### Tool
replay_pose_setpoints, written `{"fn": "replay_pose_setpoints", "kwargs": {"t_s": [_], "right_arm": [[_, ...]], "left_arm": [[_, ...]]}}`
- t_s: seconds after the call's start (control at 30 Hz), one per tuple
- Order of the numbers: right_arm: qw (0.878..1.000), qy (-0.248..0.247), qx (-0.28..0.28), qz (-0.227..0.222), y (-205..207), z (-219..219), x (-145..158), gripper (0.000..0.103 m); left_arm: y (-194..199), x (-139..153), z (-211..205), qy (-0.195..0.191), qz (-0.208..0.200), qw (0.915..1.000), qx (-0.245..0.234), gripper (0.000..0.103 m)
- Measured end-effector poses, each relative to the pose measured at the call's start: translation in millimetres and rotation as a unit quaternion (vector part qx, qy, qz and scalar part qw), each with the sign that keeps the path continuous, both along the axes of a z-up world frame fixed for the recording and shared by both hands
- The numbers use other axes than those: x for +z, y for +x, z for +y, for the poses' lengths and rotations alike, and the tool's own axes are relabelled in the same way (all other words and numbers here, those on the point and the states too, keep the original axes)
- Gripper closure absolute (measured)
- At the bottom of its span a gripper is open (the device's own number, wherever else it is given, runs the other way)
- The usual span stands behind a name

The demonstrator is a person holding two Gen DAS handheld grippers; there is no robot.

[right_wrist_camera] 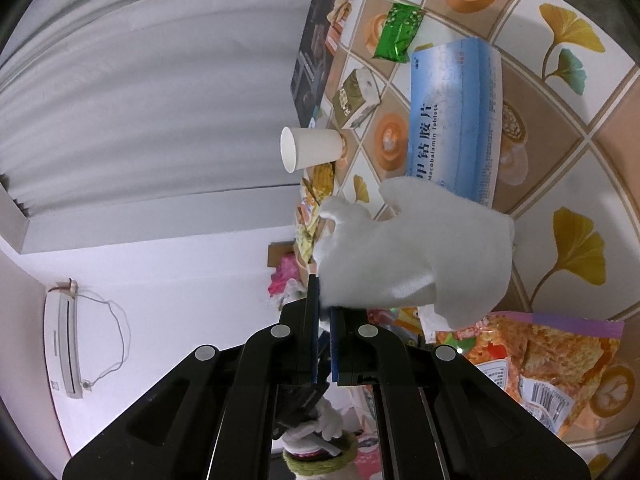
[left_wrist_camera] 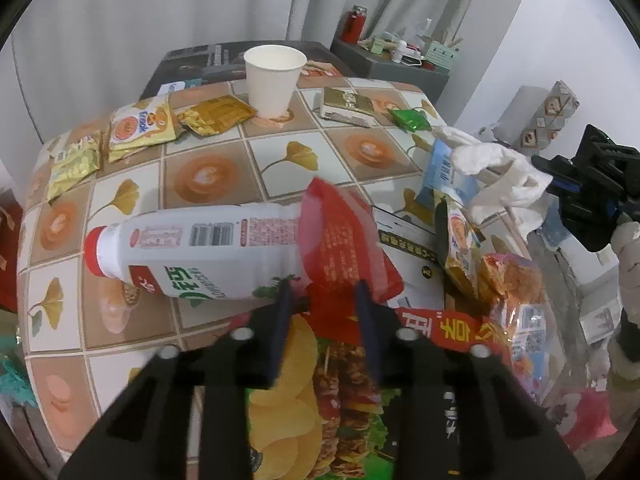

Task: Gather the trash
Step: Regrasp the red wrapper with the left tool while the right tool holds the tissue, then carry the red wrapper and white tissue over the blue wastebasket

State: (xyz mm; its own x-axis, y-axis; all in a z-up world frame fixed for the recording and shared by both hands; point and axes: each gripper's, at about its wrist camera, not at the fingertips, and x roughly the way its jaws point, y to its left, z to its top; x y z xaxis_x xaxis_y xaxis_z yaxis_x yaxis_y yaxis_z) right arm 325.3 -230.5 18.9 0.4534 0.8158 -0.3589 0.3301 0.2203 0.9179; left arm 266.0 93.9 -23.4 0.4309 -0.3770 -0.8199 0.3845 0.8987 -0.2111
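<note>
Right wrist view: blue box labelled "Mecobalamin Tablets" beside white tissue.

Even, soft indoor light is filling both views; shadows are staying faint. Fisheye is bending edges, dark vignette cornering. Red wrapper is smearing with motion blur.

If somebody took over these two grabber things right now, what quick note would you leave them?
Right gripper: shut on the crumpled white tissue, lifted off the table.
Left gripper: open, fingers either side of the red wrapper, beside the lying white bottle.
Still on the table: paper cup, blue medicine box, green packet, yellow snack packets.
Done: tissue picked up. Left: bin it, then collect the rest. No bin visible.
</note>
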Motion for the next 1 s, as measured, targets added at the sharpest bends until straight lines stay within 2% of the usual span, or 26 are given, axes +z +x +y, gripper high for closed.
{"fn": "replay_pose_setpoints", "kwargs": {"t_s": [0.07,0.23,0.6,0.83,1.0], "right_arm": [[1.0,0.0,0.0,0.001,0,0,-1,0.1],[1.0,0.014,0.007,0.006,0,0,-1,0.1],[1.0,0.016,0.004,0.004,-1,-2,-1,0.1],[1.0,0.024,-0.003,-0.011,-3,-9,10,0.1],[0.999,0.037,-0.013,-0.033,-11,-21,24,0.1]], "left_arm": [[0,-1,0,-0.001,-0.001,1.0,-0.003,0.088],[0,-1,3,-0.006,-0.006,1.0,-0.003,0.102],[-3,21,16,-0.05,-0.048,0.9973,0.023,0.103],[-12,50,20,-0.09,-0.085,0.9919,0.029,0.103],[-21,75,12,-0.099,-0.11,0.9887,0.023,0.103]]}}
